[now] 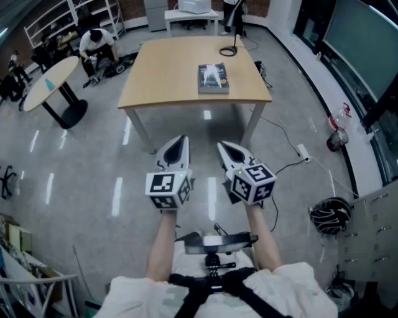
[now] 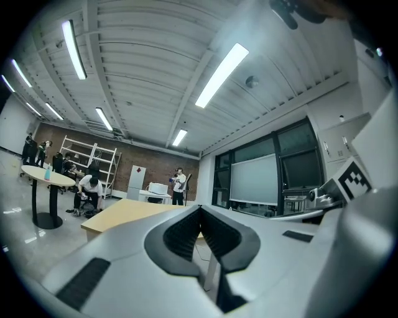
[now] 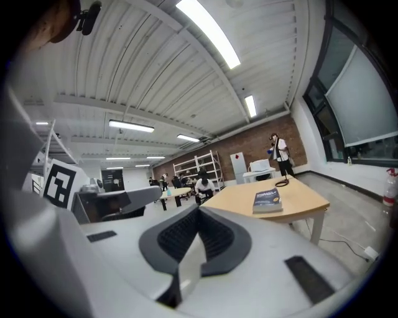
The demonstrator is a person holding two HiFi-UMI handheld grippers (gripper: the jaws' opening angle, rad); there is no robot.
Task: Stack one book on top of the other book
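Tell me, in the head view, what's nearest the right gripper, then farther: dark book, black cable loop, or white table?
1. Dark rectangular book, on the tan wooden table's right half.
2. Black cable loop, near that table's far edge.
3. White table, beyond it, farthest back.

Left of the wooden surface (image 1: 168, 74) stands a round table (image 1: 53, 77); beyond its far left corner a person (image 1: 96, 40) crouches; to its right, on the floor, lies a black helmet (image 1: 331, 215).
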